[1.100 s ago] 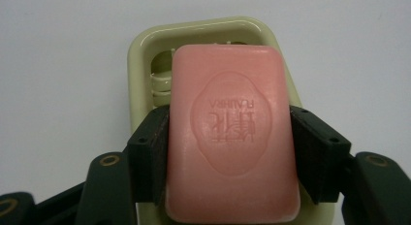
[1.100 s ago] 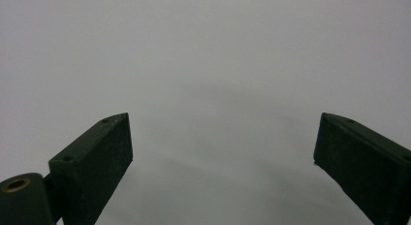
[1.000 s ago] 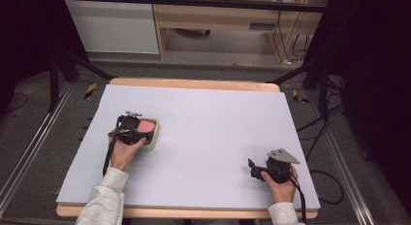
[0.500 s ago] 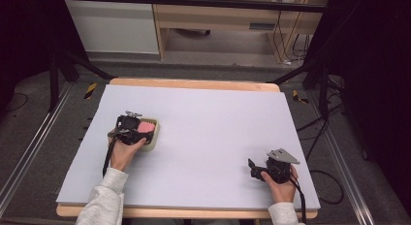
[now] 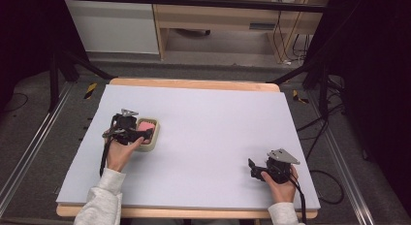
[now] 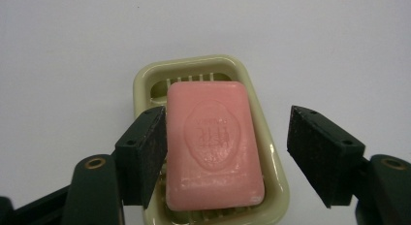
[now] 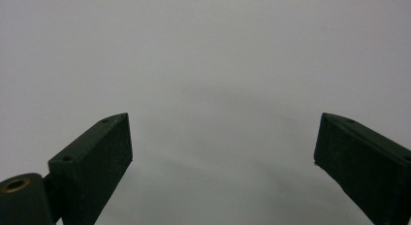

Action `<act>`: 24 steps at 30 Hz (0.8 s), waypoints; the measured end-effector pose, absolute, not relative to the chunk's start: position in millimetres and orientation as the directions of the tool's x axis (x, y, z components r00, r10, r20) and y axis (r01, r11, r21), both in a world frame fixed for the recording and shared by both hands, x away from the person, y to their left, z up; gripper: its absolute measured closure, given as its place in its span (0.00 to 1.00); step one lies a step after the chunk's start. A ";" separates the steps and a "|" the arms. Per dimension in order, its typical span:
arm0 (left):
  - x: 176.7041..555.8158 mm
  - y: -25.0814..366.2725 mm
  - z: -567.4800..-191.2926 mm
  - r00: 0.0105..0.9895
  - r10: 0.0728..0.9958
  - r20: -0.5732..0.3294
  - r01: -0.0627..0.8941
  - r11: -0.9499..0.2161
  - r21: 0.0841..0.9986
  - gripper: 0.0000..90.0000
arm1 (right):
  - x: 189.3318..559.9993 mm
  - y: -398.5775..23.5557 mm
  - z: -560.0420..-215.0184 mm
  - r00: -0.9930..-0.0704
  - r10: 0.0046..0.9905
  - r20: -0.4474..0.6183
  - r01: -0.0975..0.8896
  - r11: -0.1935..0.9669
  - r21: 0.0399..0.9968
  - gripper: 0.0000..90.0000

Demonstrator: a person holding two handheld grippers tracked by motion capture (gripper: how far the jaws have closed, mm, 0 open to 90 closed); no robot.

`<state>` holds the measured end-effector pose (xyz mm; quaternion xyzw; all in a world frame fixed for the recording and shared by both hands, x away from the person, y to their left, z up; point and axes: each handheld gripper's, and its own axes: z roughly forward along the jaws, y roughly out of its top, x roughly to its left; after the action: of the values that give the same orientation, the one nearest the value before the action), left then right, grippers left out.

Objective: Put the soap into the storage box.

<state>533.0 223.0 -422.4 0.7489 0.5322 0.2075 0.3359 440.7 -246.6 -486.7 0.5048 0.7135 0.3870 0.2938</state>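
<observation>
A pink bar of soap (image 6: 213,142) lies in a pale green soap dish (image 6: 145,84) on the white table. My left gripper (image 6: 225,154) hangs over the dish, its jaws have just been opening, and the soap sits between them. The left pad (image 6: 152,152) is at the soap's edge and the right pad (image 6: 315,154) stands clear of it. From the high view the left gripper (image 5: 140,135) is at the table's left with the soap (image 5: 146,125) and dish (image 5: 149,145) under it. My right gripper (image 5: 252,168) rests near the front right, open, with bare table between its jaws (image 7: 223,162).
The white table top (image 5: 208,118) stretches between the two hands. A wooden edge (image 5: 194,83) runs along the far side. Beyond it stand a white cabinet (image 5: 114,26) and a wooden shelf unit (image 5: 228,21). Black stand legs and cables (image 5: 315,89) lie on the floor at the right.
The left gripper has stayed over the soap dish with hardly any shift. The right hand has kept still.
</observation>
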 end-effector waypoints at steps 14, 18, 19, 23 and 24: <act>508.6 221.1 -419.6 0.405 0.914 -0.028 0.590 -0.238 0.771 0.29 | 440.5 -247.1 -486.7 -0.312 0.950 -0.025 0.492 0.184 0.851 0.07; 500.5 224.5 -422.3 0.412 0.911 -0.027 0.567 -0.232 0.790 0.29 | 440.0 -247.2 -486.5 -0.310 0.950 -0.023 0.491 0.181 0.852 0.07; 498.5 225.2 -423.8 0.413 0.910 -0.032 0.565 -0.228 0.793 0.28 | 440.0 -247.5 -486.5 -0.311 0.950 -0.022 0.490 0.180 0.853 0.07; 490.2 228.3 -429.5 0.419 0.908 -0.023 0.551 -0.234 0.801 0.28 | 439.7 -247.7 -486.4 -0.310 0.951 -0.018 0.489 0.176 0.854 0.07; 486.1 231.1 -431.4 0.419 0.908 -0.019 0.539 -0.233 0.810 0.28 | 439.5 -247.8 -486.3 -0.308 0.951 -0.016 0.488 0.173 0.855 0.07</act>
<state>486.1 231.1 -431.4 0.7481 0.4834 0.2379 0.3873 439.5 -247.8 -486.3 0.5091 0.7069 0.3928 0.2945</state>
